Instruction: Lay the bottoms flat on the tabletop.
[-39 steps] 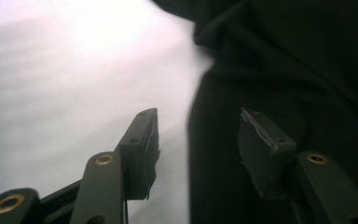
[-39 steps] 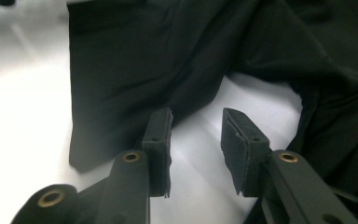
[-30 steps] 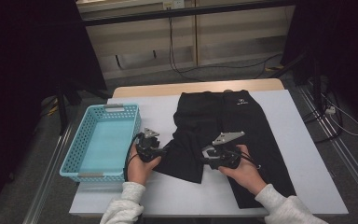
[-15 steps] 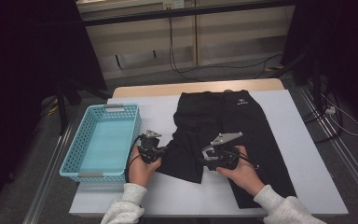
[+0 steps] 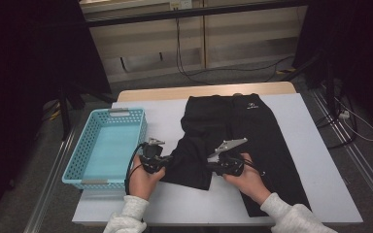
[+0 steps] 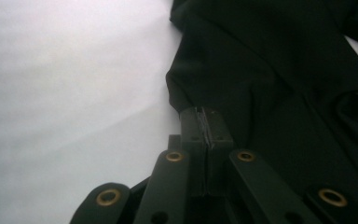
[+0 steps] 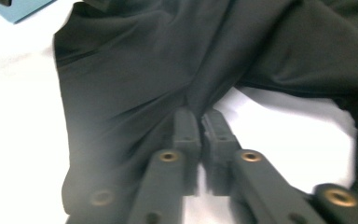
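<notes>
- left gripper and right gripper have just closed, pinching black trousers edges
- thin bite, probably; fabric may slip when lifted

Black trousers flat on white table; both grippers at folded leg; blue basket left.

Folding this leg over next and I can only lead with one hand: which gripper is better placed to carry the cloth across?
Probably left. The left gripper is shut on the outer edge of the trousers, on the basket side. The right gripper pinches the leg's inner edge.
</notes>
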`<state>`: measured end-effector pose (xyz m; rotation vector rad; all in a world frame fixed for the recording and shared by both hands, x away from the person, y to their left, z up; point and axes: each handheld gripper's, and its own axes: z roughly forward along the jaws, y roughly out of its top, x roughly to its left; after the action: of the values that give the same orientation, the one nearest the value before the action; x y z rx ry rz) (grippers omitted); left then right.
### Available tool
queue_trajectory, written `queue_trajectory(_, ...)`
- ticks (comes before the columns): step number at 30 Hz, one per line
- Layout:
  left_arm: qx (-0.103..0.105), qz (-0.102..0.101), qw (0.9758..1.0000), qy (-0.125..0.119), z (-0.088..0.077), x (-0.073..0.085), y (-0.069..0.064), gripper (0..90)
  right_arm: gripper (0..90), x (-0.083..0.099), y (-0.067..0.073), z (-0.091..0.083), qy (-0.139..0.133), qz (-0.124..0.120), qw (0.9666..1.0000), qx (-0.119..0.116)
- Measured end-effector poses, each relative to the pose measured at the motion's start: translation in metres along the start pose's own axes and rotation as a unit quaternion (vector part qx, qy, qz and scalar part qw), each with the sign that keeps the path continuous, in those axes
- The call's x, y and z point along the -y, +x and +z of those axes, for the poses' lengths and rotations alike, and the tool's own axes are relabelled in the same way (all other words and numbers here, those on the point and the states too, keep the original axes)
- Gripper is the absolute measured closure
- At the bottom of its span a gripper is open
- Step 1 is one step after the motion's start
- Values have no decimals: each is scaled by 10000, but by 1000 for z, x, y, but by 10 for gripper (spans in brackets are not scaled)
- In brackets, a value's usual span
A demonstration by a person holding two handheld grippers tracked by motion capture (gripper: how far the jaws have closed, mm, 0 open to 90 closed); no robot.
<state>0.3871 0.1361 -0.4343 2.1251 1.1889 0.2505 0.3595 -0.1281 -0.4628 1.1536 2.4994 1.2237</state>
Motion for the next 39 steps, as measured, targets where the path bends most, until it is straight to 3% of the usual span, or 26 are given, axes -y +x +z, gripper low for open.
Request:
queue_trajectory(8,158,-52,9998,-129,-12,-1,-3,891,881,3,3,-22,29,-68,9998,-186)
queue_trajectory(13,197,-53,9995,-238,-9,-1,-1,891,881,9,-5,-36,72,18,9999,-130)
queue_trajectory(17,103,-64,9998,-172,6,1,1,890,880,9,-14,-32,46,71,10000,36)
queue_trajectory(21,9,-9,10000,-48,13,2,0,889,869,9,-14,-24,137,18,9998,138)
queue_trajectory(23,21,-17,10000,-72,12,3,1,887,807,9,-13,-22,146,-117,9994,289)
queue_trajectory(27,-14,-10,10000,-79,11,3,2,885,676,5,-3,-29,-95,-484,9980,385)
queue_trajectory(31,-6,-40,10000,-86,10,3,2,882,600,1,15,-32,-287,-855,9958,130)
queue_trajectory(34,9,-20,10000,-74,10,3,1,882,544,2,28,-22,-72,-998,9945,-324)
queue_trajectory(37,10,-47,10000,-86,11,3,1,882,480,6,38,-9,143,-1312,9905,-388)
queue_trajectory(39,17,-42,10000,-75,11,3,1,882,457,6,41,-4,191,-1372,9900,-257)
